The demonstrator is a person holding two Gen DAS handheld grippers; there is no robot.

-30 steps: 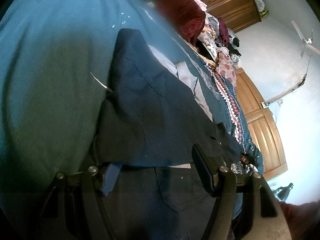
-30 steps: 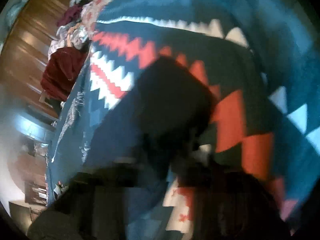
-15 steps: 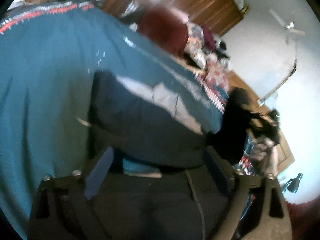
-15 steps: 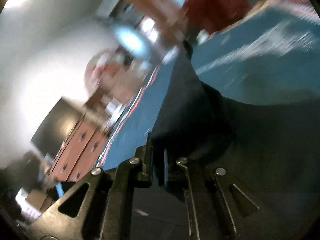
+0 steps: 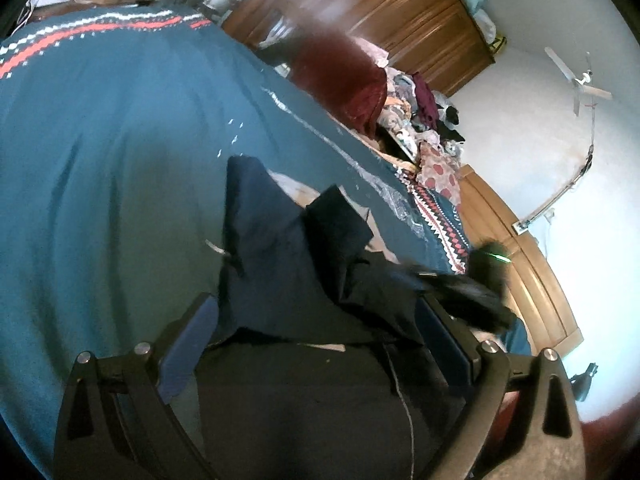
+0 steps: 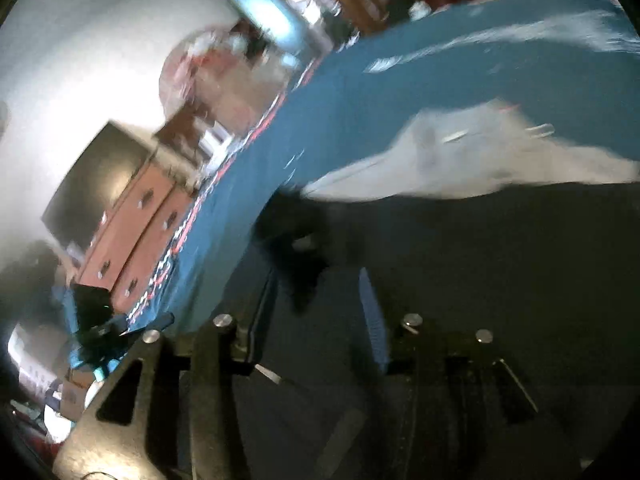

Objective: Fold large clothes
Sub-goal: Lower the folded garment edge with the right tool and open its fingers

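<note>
A dark navy garment (image 5: 280, 272) lies bunched on the teal bedspread (image 5: 120, 160), with a pale lining showing at its far edge. My left gripper (image 5: 316, 332) is open, its blue-padded fingers (image 5: 192, 340) standing wide on either side of the cloth. In that view my right gripper shows as a blurred dark shape (image 5: 488, 284) at the garment's right end. In the right wrist view, my right gripper (image 6: 316, 304) is open, with a dark fold of the garment (image 6: 500, 260) just ahead of its fingers and a white lining patch (image 6: 440, 160) beyond.
A maroon cloth (image 5: 344, 76) and a heap of mixed clothes (image 5: 420, 120) sit at the far side of the bed, before a wooden wardrobe (image 5: 380, 12). A brown dresser (image 6: 136, 232) and dark screen (image 6: 92, 184) stand past the bed's edge.
My right gripper, shut on a dark fold half a second ago, has opened and the fold has dropped. The garment's right part now lies folded over toward the left. The left gripper stayed open.
</note>
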